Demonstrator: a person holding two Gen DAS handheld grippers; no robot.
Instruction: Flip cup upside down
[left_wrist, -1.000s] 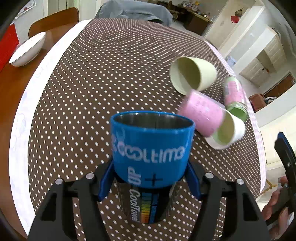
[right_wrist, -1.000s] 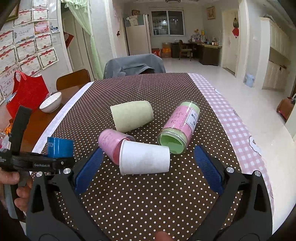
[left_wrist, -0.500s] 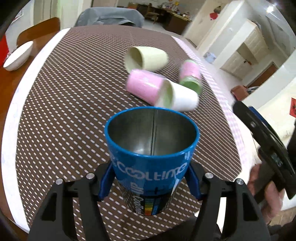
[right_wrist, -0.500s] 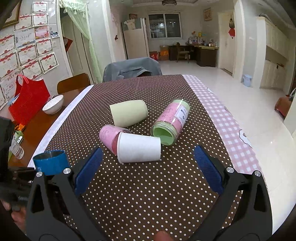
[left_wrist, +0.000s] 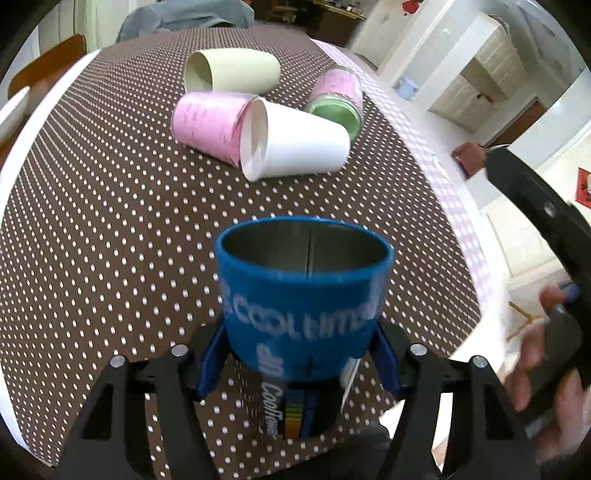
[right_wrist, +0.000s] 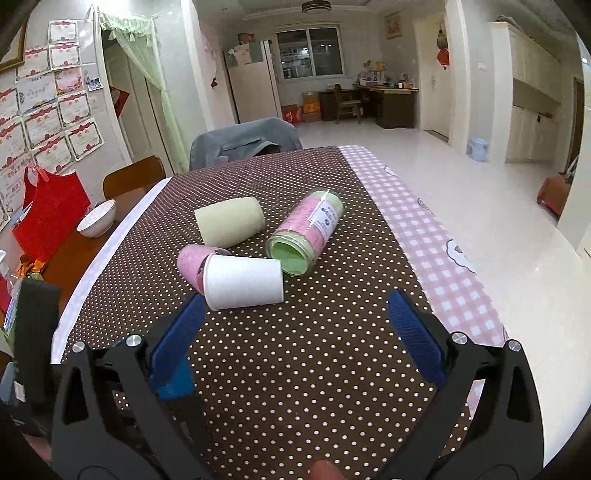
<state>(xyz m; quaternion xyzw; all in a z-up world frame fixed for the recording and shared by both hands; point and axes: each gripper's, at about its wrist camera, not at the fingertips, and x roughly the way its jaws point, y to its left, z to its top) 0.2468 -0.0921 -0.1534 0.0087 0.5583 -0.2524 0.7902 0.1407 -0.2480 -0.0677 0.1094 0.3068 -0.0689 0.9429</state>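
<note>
My left gripper (left_wrist: 299, 360) is shut on a blue steel-lined cup (left_wrist: 303, 295) with white lettering, mouth up and tilted away, held above the near part of the dotted brown tablecloth (left_wrist: 110, 221). In the right wrist view a bit of the blue cup (right_wrist: 175, 380) shows behind the left finger. My right gripper (right_wrist: 295, 325) is open and empty above the table's near edge, its blue pads (right_wrist: 413, 336) wide apart.
Several cups lie on their sides mid-table: a white one (left_wrist: 295, 147) (right_wrist: 243, 282), a pink one (left_wrist: 208, 125) (right_wrist: 190, 264), a pale green one (left_wrist: 232, 70) (right_wrist: 229, 221), and a pink-green jar (left_wrist: 338, 99) (right_wrist: 306, 232). A white bowl (right_wrist: 96, 218) and red bag (right_wrist: 48, 218) stand left.
My left gripper with the blue cup has swung right and nearer the lying cups, which now sit more centred ahead. The right gripper has drawn back slightly and stays open.
</note>
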